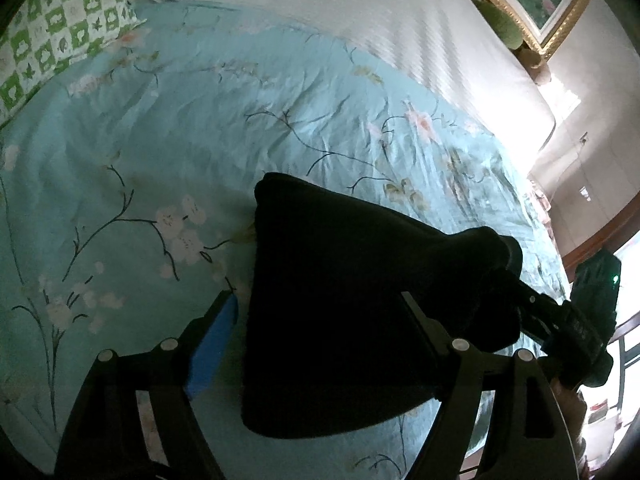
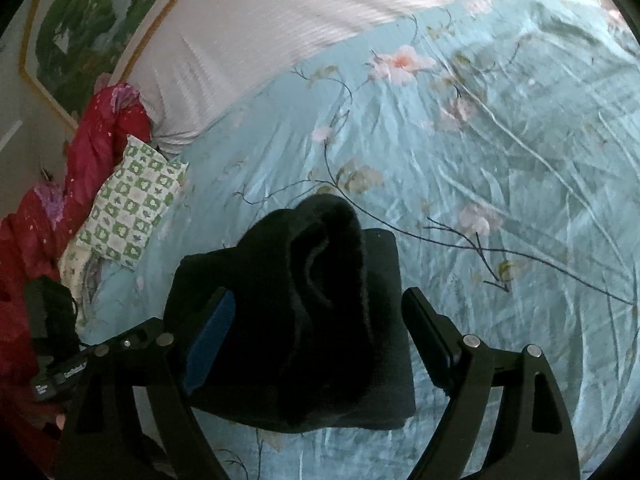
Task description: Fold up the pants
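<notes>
Now both grippers, left gripper point(image 1: 320, 312) & right gripper point(image 2: 316, 312), spread around black pants point(image 2: 296, 320); thick bundle on bed point(image 2: 480, 160) may unroll w/o pressing.

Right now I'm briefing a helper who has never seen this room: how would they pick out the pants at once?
Start from the bed's light blue flowered cover, beside the green checked pillow. The pants are the folded black bundle lying on that cover. Nothing else on the cover is plain black; the pillow is patterned and the cover pale.
</notes>
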`<action>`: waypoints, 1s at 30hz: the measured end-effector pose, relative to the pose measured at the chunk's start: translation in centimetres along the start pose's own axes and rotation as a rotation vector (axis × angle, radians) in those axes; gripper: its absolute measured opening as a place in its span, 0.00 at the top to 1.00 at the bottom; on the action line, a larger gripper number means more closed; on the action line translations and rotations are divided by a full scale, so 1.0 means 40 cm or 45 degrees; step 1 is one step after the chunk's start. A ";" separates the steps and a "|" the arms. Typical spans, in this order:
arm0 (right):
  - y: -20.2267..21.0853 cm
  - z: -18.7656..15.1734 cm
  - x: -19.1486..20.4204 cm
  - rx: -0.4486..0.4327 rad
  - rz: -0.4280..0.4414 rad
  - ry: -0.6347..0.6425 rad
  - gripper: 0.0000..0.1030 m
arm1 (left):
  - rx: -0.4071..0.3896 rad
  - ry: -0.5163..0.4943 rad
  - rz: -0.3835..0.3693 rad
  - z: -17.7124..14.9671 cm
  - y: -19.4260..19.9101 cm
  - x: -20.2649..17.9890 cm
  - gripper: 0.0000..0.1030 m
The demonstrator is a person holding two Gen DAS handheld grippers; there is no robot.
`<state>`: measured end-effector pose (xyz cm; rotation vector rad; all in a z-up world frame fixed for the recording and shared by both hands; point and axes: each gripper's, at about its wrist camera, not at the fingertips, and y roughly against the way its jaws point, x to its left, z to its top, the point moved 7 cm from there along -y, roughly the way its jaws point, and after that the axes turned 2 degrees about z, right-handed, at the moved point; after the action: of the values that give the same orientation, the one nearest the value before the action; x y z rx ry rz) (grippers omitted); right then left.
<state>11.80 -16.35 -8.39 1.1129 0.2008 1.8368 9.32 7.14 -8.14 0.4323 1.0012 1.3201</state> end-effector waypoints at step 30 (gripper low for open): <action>-0.049 -0.048 -0.077 0.068 0.138 -0.049 0.32 | 0.090 0.056 -0.019 -0.020 -0.112 0.054 0.23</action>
<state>12.02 -17.10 -12.44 1.2164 0.1710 1.9135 11.21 7.82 -12.78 0.4505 1.0884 1.2881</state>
